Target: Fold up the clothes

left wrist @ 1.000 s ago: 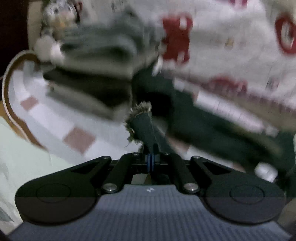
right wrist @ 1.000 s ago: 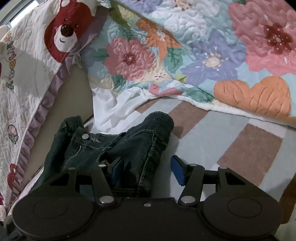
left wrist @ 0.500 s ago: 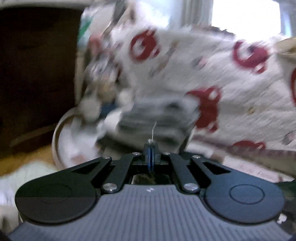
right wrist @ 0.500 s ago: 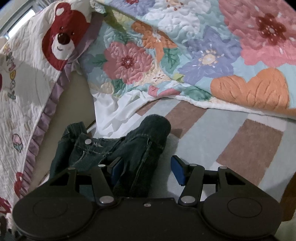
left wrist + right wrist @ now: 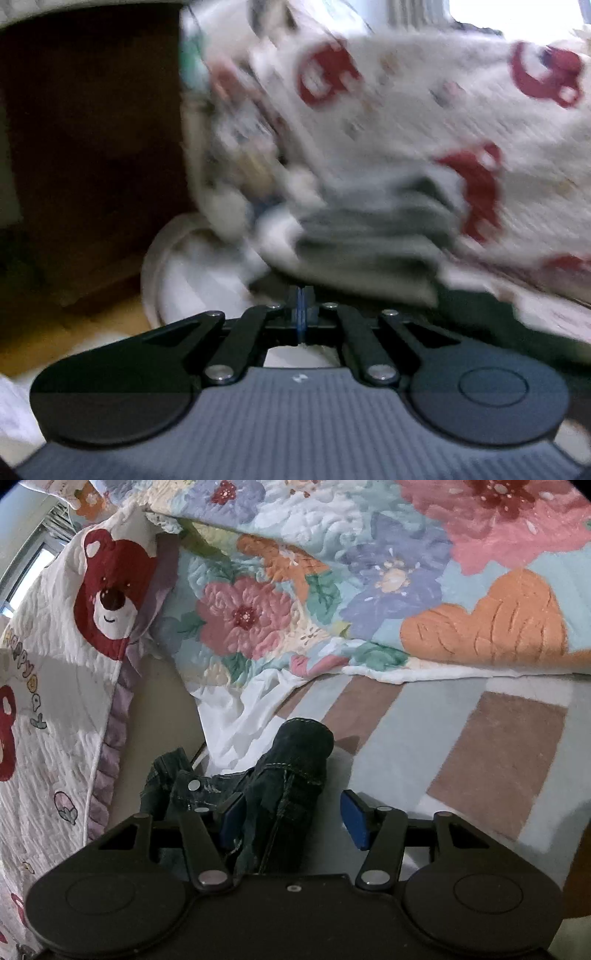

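Covering the far part of the bed in the right wrist view is a floral quilt [image 5: 369,572], its white edge running across the striped bed sheet [image 5: 461,757] of pale blue, white and brown blocks. A white bear-print quilt [image 5: 48,664] with a purple frill hangs along the left side; the same quilt [image 5: 424,129], blurred, fills the upper right of the left wrist view.

Dark denim jeans [image 5: 284,794] lie bunched near the left edge of the sheet, just beside the frill and the floral quilt's white underside. One rolled part stands up from the sheet with its long axis running away from the camera and slightly to the right, its rounded end pointing toward the floral quilt. The waistband, with its metal button, lies to the left of that roll.

In the left wrist view a folded stack of grey clothes [image 5: 369,240] sits low against the bear-print quilt, too blurred to give its detail. A dark wooden piece of furniture [image 5: 92,147] fills the left of that view.

The right gripper [image 5: 293,818] has its blue pads well apart; the denim roll rises between them, against the left pad and clear of the right one. The left gripper [image 5: 302,314] has its fingers pressed together with nothing between them.
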`<state>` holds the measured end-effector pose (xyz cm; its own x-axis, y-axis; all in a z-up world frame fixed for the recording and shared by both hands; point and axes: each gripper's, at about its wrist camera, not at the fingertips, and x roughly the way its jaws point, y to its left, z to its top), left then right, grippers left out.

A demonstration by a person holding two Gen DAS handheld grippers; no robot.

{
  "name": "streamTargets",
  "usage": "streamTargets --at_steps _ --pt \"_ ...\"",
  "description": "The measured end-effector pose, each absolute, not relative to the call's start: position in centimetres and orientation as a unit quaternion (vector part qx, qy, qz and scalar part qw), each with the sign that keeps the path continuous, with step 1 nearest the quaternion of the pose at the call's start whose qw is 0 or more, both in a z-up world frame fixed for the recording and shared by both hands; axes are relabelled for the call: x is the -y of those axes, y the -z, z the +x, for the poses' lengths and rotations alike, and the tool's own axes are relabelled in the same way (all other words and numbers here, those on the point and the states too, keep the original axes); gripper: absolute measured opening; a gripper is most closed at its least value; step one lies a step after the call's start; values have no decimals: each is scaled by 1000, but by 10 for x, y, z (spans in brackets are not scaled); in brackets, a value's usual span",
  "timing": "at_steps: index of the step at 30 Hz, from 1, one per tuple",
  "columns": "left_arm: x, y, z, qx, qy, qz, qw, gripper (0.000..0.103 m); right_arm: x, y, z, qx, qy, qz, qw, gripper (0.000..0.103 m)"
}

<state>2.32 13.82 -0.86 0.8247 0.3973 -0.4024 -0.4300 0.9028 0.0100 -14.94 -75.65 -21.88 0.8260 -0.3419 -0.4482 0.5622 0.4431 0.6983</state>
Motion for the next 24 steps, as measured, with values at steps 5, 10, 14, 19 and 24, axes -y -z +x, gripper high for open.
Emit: streamTargets --at_steps 5,10,14,19,24 --pt "-162 61 44 -344 -106 -130 924 6 754 218 -146 -131 274 439 846 60" --pt "-163 108 21 -413 -60 -98 904 35 751 217 -144 -137 280 428 849 60" --pt "-158 129 18 -427 14 -102 898 43 746 213 -138 -151 292 403 854 60" --pt "-136 154 38 -439 84 -48 893 54 738 208 -130 -174 310 365 860 60" --pt "-132 172 58 -476 142 -67 865 82 736 207 -129 -178 314 356 862 60"
